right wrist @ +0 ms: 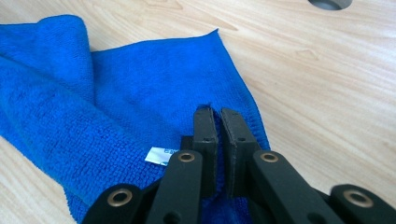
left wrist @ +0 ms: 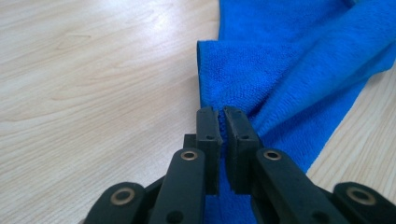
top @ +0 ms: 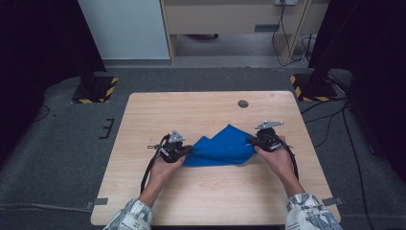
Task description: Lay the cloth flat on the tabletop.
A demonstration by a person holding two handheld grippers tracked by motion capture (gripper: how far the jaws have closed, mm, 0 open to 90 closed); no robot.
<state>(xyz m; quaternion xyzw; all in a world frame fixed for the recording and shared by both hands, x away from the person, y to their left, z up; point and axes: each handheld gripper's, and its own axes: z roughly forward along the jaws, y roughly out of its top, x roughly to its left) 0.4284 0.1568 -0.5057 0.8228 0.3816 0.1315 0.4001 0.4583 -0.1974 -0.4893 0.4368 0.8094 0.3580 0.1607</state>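
Pale wood-grain table (top: 210,201) carries our fuzzy blue microfibre cloth (top: 221,146) at its middle, rumpled into folds; our left gripper (top: 187,150) and right gripper (top: 250,140) each pinch an opposite edge.

I see bare table (top: 201,108) open all round the blue cloth (top: 222,146); far side and near edge free to pass, only a small round grommet (top: 243,103) sitting flush
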